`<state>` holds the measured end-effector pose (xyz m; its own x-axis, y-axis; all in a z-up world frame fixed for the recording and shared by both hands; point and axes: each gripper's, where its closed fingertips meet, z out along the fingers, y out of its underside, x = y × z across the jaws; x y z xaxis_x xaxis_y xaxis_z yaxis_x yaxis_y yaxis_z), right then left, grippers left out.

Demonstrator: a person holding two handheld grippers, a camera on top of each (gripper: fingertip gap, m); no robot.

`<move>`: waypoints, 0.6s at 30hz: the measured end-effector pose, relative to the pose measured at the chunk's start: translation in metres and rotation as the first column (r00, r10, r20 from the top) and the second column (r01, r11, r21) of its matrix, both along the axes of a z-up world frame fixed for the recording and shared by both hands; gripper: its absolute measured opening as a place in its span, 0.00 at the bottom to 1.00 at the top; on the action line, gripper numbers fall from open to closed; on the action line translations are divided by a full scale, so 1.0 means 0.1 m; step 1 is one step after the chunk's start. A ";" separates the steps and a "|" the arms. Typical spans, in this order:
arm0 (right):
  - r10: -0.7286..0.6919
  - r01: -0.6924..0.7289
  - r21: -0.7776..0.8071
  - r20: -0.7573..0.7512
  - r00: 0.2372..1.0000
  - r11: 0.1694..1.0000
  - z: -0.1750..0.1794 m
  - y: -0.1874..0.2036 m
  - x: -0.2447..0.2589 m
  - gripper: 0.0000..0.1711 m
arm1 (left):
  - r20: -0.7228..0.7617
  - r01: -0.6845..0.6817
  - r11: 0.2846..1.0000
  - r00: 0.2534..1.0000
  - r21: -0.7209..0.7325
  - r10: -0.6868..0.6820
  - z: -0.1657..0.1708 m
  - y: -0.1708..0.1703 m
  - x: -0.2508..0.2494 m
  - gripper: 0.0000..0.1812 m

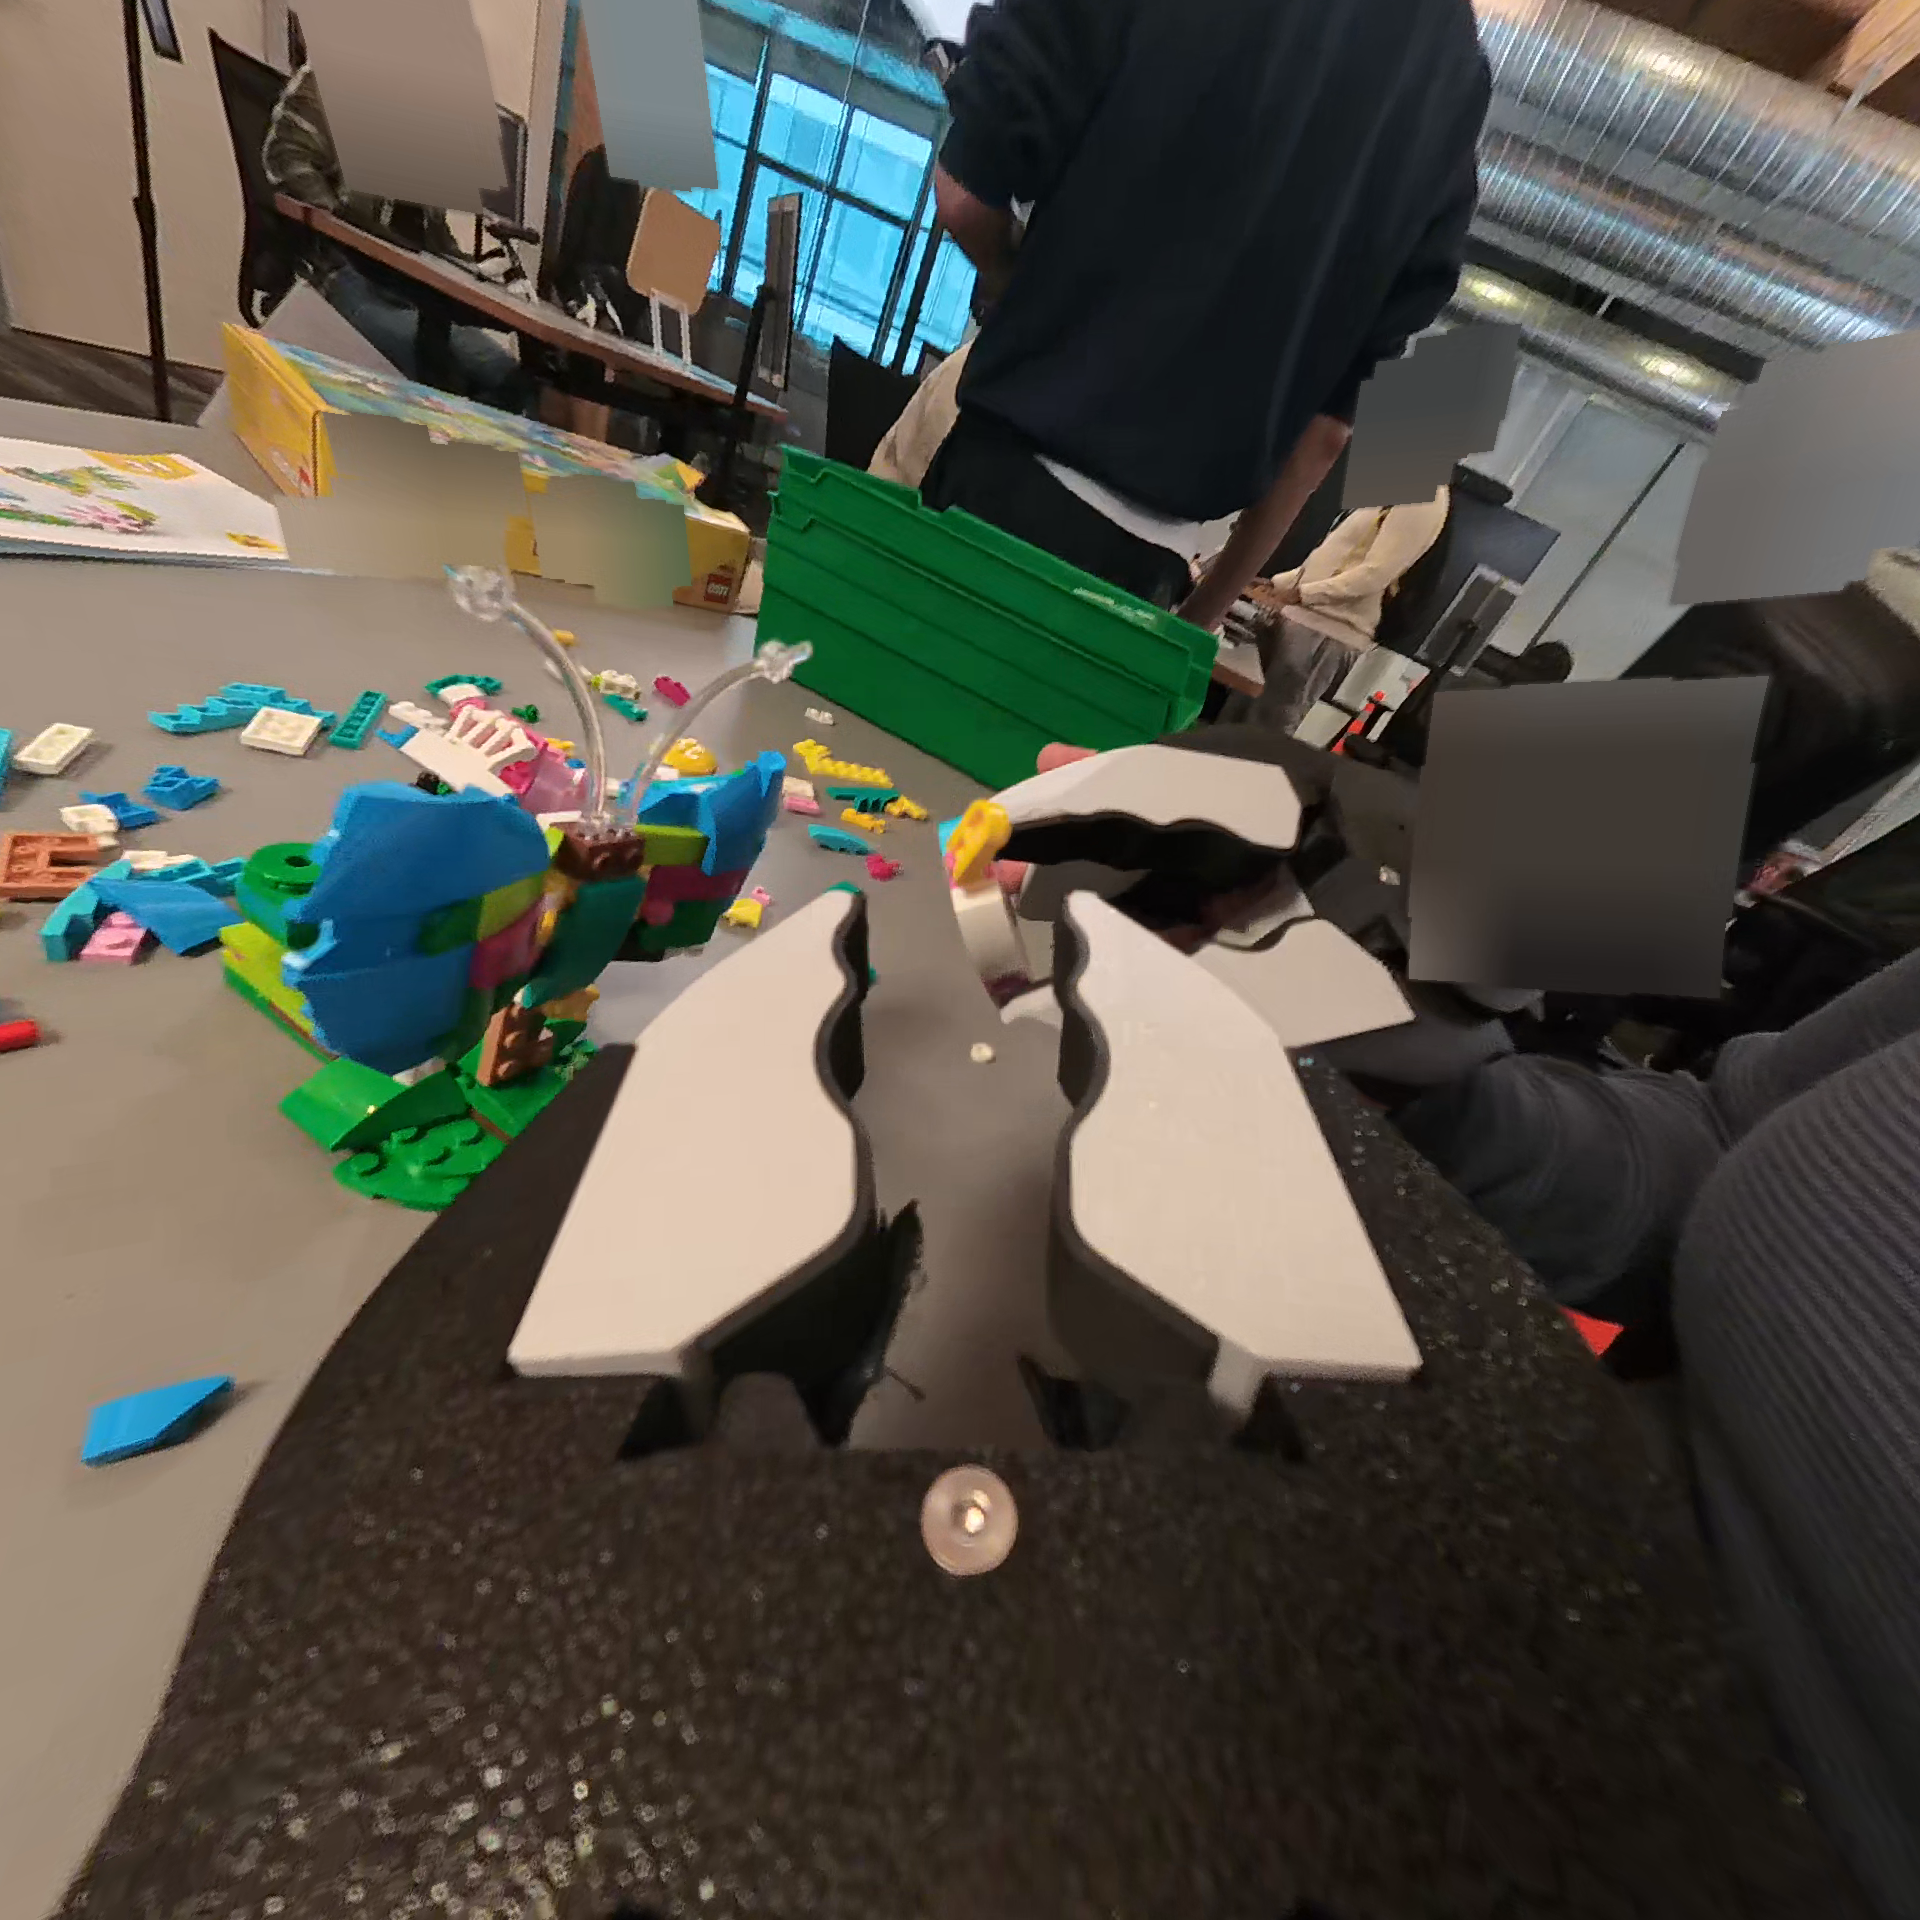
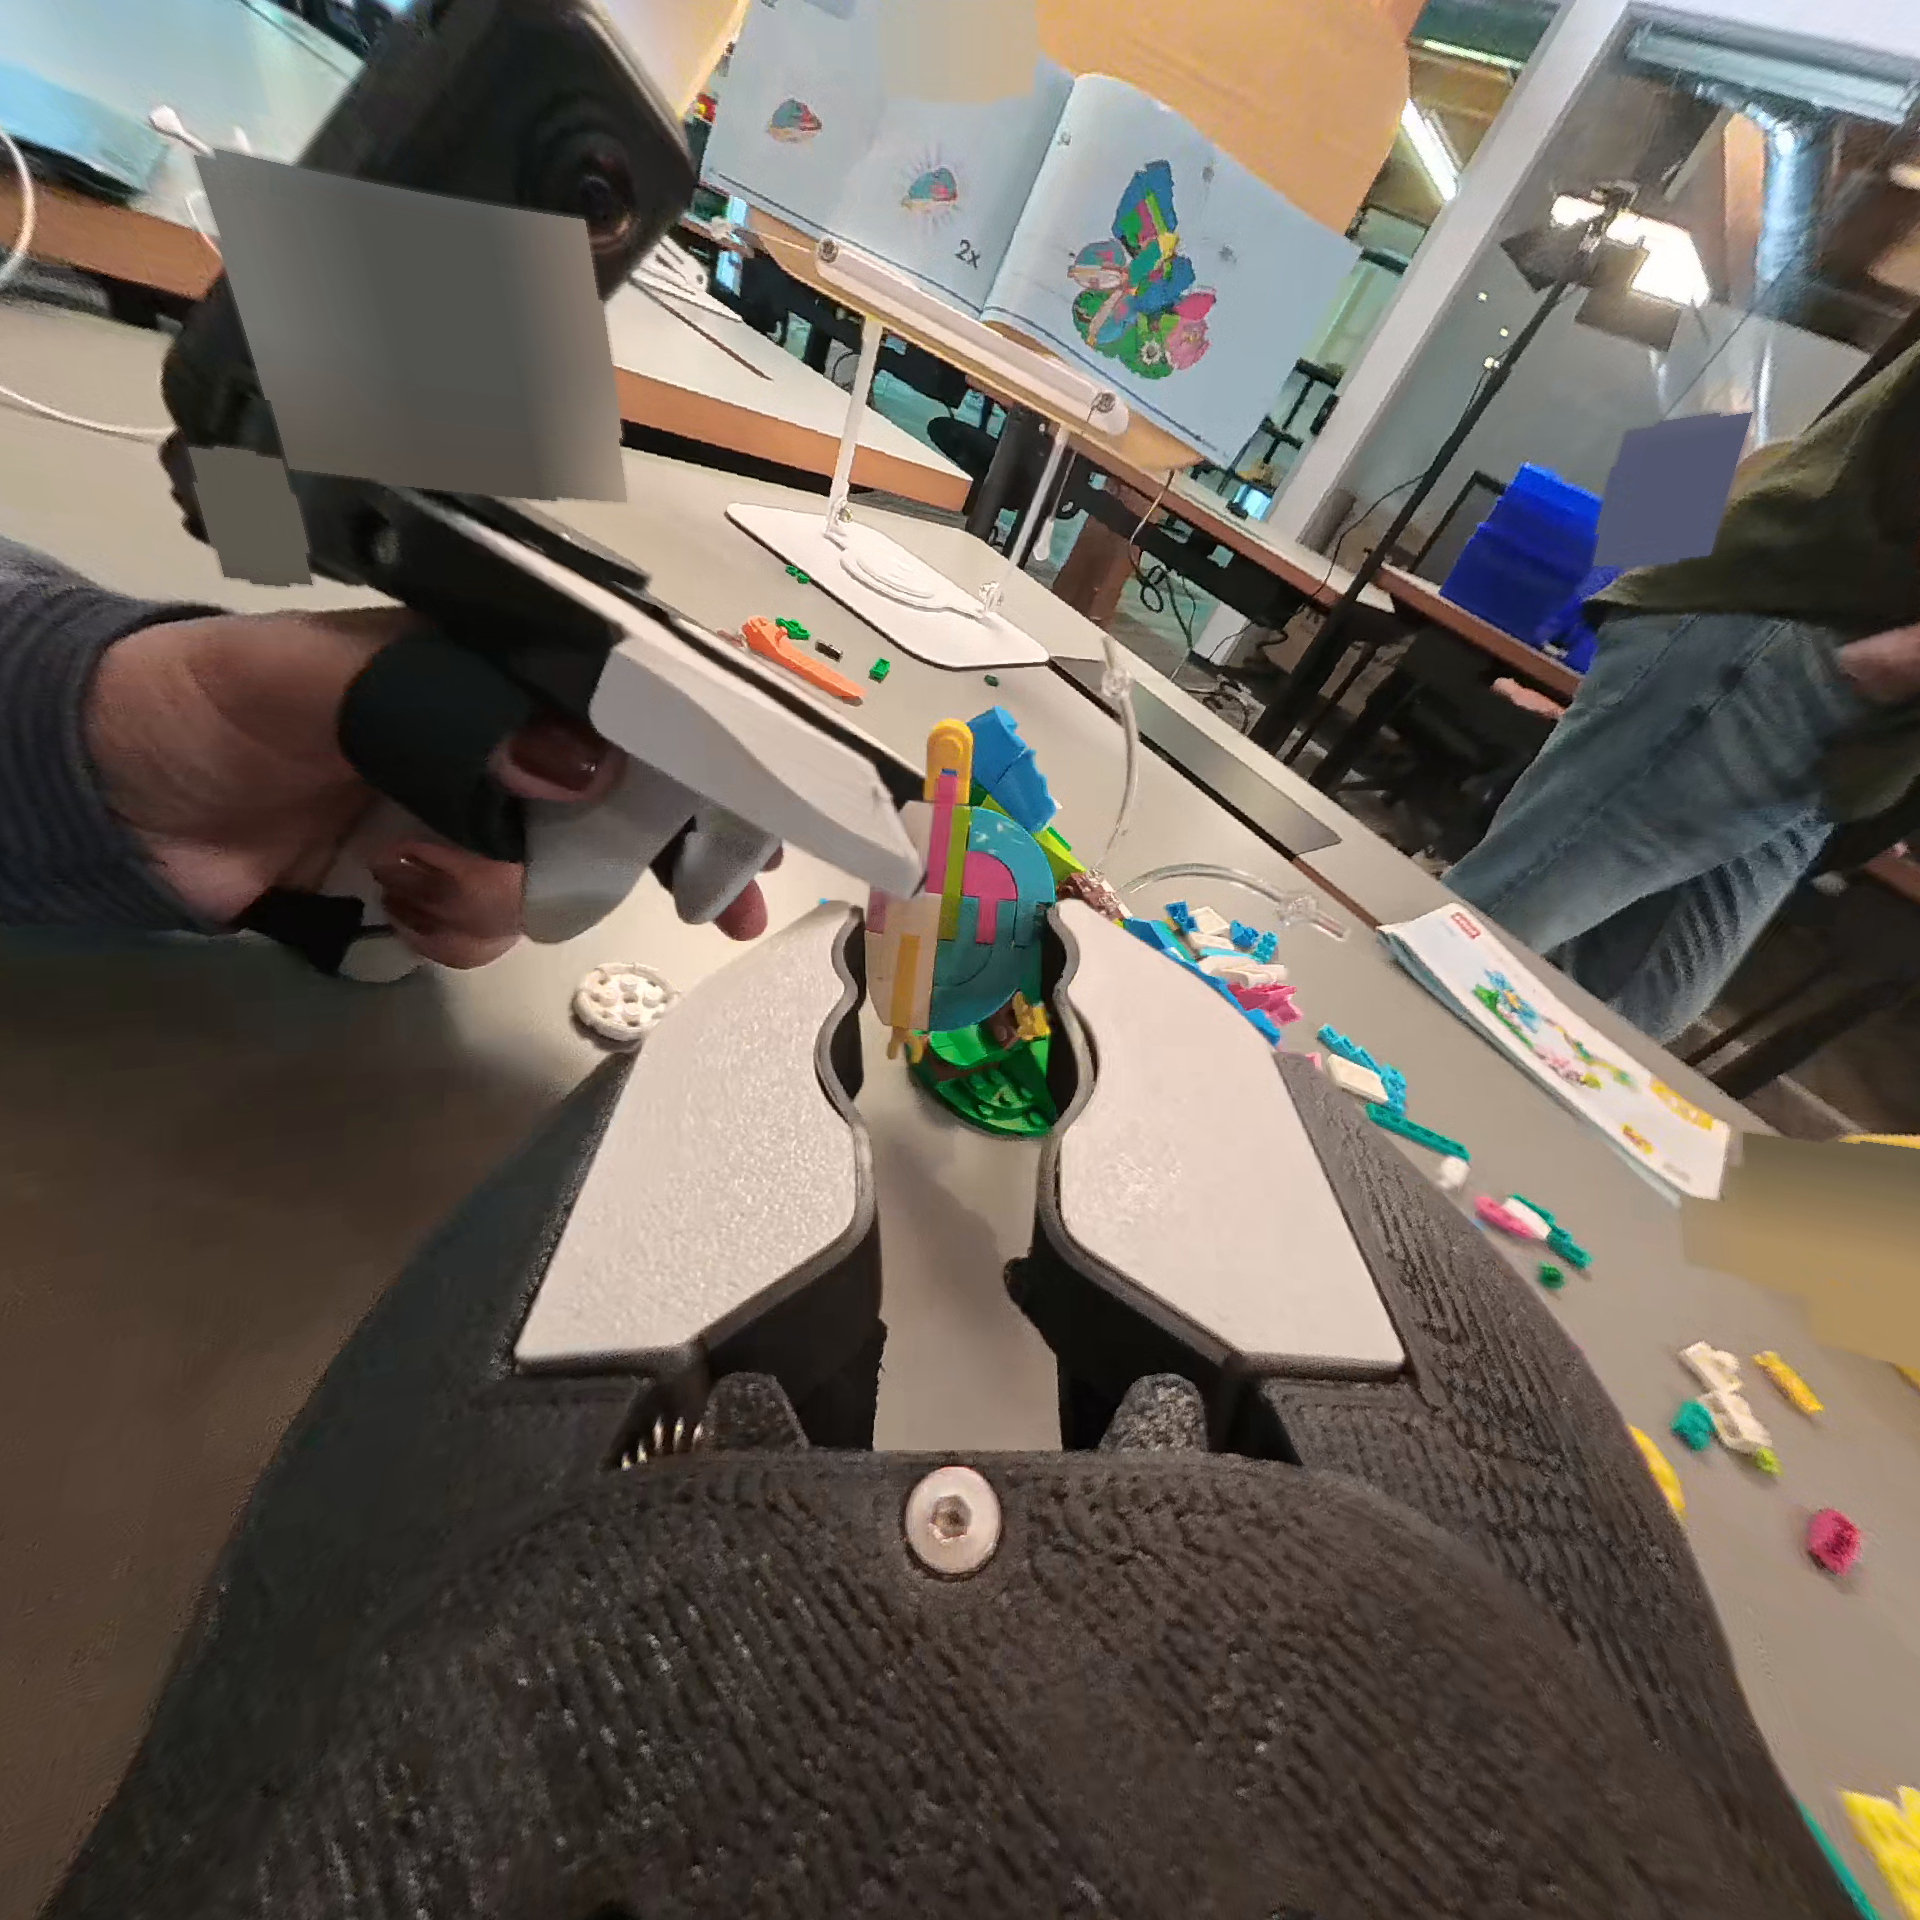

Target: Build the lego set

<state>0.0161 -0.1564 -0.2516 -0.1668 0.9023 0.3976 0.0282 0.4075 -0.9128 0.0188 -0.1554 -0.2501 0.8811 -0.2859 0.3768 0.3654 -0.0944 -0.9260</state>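
The partly built butterfly model (image 1: 447,935) stands on the grey table (image 1: 156,1195), with blue wings, a green base and two clear antennae. It also shows in the right wrist view (image 2: 1003,774), behind the held part. My right gripper (image 2: 956,935) is shut on a small wing assembly (image 2: 971,914) of teal, pink, white and yellow pieces and holds it above the table. In the left wrist view that gripper (image 1: 1013,909) comes in from the right with the assembly (image 1: 982,904). My left gripper (image 1: 961,935) is open, its fingertips just short of the assembly. One fingertip (image 2: 894,831) touches its upper left edge.
Loose bricks (image 1: 260,727) lie behind and left of the model and along the right (image 2: 1351,1070). A green bin (image 1: 977,644), a yellow box (image 1: 291,436), booklets (image 2: 1558,1039), a book stand (image 2: 894,582) and an orange separator (image 2: 800,649) sit on the table. People stand beyond the edges. The grippers are tip to tip, or close to it.
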 end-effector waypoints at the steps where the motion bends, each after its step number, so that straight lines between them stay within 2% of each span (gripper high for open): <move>1: -0.003 0.004 0.022 -0.008 1.000 1.000 0.00 0.01 0.00 0.18 | 0.010 0.005 1.000 1.000 0.019 -0.006 0.03 0.00 0.00 0.17; 4: 0.005 -0.002 0.064 -0.039 0.999 0.998 0.03 -0.01 0.02 0.18 | 0.002 0.020 0.997 1.000 0.079 -0.020 0.11 0.00 0.01 0.07; 9: 0.038 -0.034 0.092 -0.046 0.998 0.995 0.05 -0.01 0.05 0.17 | -0.130 0.010 0.997 0.992 0.082 0.001 0.15 0.00 0.01 0.05; 12: 0.083 -0.083 0.143 0.007 0.997 0.986 0.05 0.12 0.10 0.17 | -0.280 -0.076 0.997 0.957 0.017 0.078 0.15 0.02 -0.15 0.04; 15: 0.153 -0.165 0.169 0.080 0.985 0.972 0.11 0.16 0.15 0.14 | -0.542 -0.132 0.990 0.836 -0.048 0.085 0.12 0.01 -0.24 0.05; 18: 0.196 -0.223 0.279 0.120 0.973 0.934 0.18 0.09 0.14 0.10 | -0.775 -0.154 0.983 0.632 -0.103 0.018 0.03 0.01 -0.19 0.04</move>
